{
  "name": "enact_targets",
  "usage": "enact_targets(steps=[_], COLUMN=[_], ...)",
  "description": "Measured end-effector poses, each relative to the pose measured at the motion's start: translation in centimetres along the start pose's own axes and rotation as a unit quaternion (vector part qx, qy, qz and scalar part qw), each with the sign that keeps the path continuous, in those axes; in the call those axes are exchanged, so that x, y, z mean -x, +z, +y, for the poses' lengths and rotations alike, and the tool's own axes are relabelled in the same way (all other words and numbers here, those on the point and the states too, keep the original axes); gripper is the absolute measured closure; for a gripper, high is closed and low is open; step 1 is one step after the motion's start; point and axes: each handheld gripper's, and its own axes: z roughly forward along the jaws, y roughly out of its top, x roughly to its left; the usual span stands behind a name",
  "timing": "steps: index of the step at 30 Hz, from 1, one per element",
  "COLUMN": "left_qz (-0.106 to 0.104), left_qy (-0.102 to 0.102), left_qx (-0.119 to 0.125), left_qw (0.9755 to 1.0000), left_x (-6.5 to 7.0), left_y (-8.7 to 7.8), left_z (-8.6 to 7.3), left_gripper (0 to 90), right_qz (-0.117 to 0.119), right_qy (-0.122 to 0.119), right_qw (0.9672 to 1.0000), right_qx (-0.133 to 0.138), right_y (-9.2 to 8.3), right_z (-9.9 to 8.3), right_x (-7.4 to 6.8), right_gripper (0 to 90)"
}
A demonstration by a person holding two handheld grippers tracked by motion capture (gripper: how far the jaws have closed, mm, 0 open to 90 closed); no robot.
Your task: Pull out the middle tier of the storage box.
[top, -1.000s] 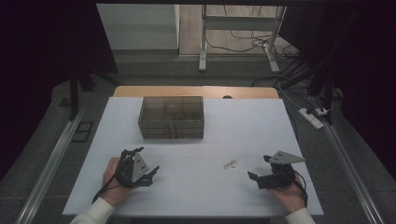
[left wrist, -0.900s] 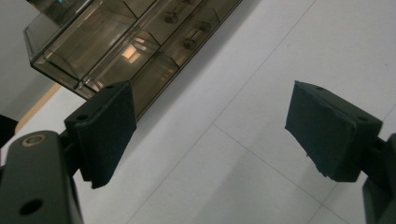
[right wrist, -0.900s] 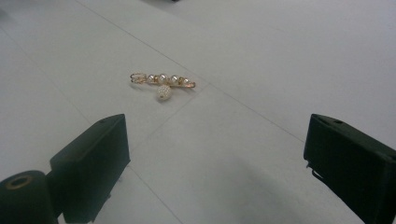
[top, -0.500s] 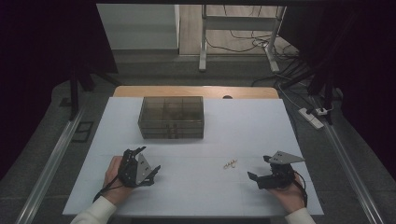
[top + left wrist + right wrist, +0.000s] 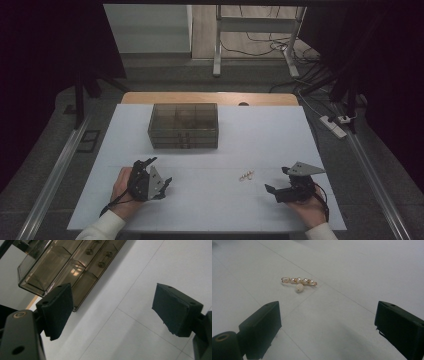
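A small gold pin with pearls (image 5: pixel 298 282) lies on the white table, also seen in the high view as the pin (image 5: pixel 246 176). My right gripper (image 5: pixel 279 184) rests a little to its right, open, with the pin ahead of its jaws; in its own view the right gripper (image 5: pixel 327 325) holds nothing. A smoky clear drawer box (image 5: pixel 183 125) stands at the middle back; its small knobbed drawers show on the box (image 5: pixel 62 267). My left gripper (image 5: pixel 157 172) sits at the front left, open and empty, the same left gripper (image 5: pixel 112 307) aimed toward the box.
The white table (image 5: pixel 250 135) has a wooden strip along its far edge. Metal rails run along both sides. A power strip (image 5: pixel 334 126) lies on the floor at the right, and cables trail under a desk frame beyond.
None of note; both grippers stay where they were, the left one shifting only slightly.
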Motion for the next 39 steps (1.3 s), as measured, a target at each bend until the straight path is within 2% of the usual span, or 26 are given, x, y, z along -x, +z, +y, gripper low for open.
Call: enact_targets(steps=[10,20,23,33,35,39], left_qz=[0.013,0.025,0.033,0.038,0.037,0.037], left_qy=[0.017,0.050,0.066,0.069,0.077,0.076], left_qx=[0.003,-0.010,-0.015,-0.015,-0.021,-0.015], left_qw=[0.9998,0.9984,0.9971,0.9968,0.9961,0.9963], left_x=[0.1,0.6,0.9,1.1,1.1,1.3], left_y=[0.3,1.0,1.1,1.5,1.7,1.9], left_z=[0.2,0.4,0.5,0.7,0.8,1.0], left_gripper=[17.9,18.1,18.2,18.6,18.5,18.8], right_qz=[-0.001,0.000,0.000,0.000,0.000,-0.002], right_qy=[0.001,0.002,0.003,0.003,0.003,0.003], right_qw=[1.0000,1.0000,1.0000,1.0000,1.0000,1.0000], right_qx=[-0.002,-0.001,-0.001,-0.005,-0.004,-0.004], right_y=[0.0,0.0,0.0,0.1,0.1,0.1], right_z=[0.0,0.0,0.0,0.0,0.0,0.0], right_x=[0.0,0.0,0.0,0.0,0.0,0.0], right_gripper=[6.8,6.7,6.7,6.8,6.7,6.8])
